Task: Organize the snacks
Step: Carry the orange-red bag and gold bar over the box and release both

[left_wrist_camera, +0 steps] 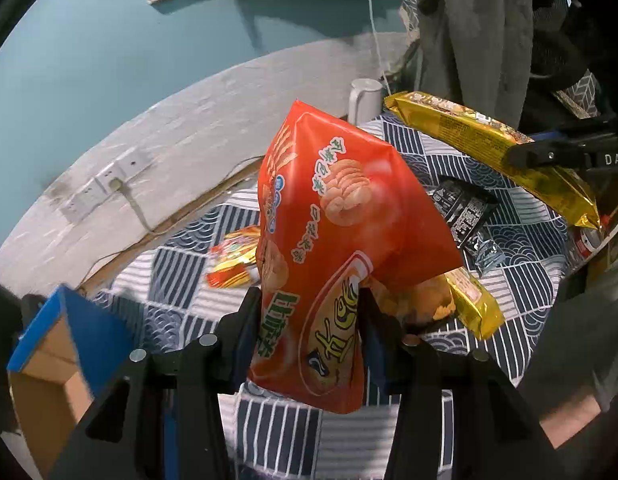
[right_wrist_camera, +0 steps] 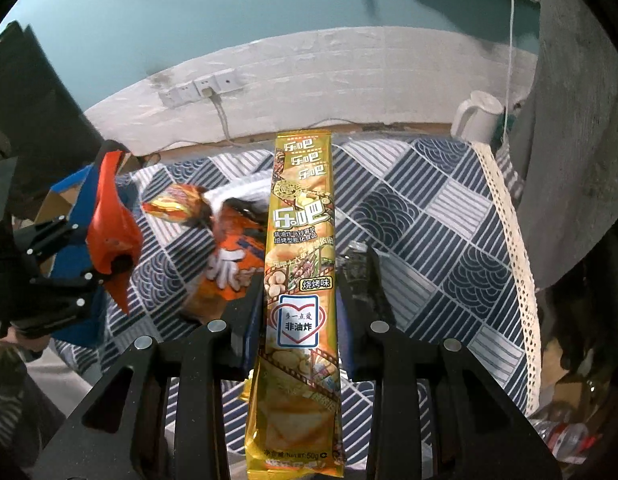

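**Above the patterned worktop, a snack in each gripper**

Above the worktop we hold a red-orange chip bag pinched in the left gripper, and a long yellow snack pack clamped in the right gripper. Loose packets lie below; a white mug stands behind.

Red-orange snack bag and long gold snack pack, both aloft, upright.

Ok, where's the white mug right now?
The white mug stands at the far right corner of the patterned cloth, against the wall, beyond the long yellow packet.
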Action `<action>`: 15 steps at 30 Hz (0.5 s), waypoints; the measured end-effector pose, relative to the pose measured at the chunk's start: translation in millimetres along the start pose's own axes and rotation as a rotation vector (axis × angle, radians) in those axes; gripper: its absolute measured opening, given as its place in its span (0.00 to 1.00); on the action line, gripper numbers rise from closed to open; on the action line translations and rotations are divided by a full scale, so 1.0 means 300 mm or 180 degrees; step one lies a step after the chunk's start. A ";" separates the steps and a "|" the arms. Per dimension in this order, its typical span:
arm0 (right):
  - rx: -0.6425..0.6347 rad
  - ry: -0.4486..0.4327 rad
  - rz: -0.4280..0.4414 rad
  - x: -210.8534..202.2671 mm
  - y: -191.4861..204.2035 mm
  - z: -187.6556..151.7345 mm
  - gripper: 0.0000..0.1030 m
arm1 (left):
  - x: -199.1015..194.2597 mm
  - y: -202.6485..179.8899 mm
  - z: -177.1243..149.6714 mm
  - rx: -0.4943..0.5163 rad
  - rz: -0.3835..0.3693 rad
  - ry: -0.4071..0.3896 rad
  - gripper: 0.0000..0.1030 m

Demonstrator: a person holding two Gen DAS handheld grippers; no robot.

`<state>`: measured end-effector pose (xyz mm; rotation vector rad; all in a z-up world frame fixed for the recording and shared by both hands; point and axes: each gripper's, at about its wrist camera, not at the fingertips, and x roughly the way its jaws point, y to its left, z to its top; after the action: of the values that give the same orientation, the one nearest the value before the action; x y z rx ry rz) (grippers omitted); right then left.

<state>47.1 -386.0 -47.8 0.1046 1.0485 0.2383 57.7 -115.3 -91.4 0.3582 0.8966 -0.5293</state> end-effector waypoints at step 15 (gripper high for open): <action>-0.0306 -0.0108 0.0140 -0.062 0.211 0.026 0.29 | -0.257 0.102 -0.098 -0.0390 0.0207 -0.0133 0.47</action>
<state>35.8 -329.0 -15.5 0.0448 0.9999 0.3254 17.0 -53.8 -43.5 0.2633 0.8697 -0.4184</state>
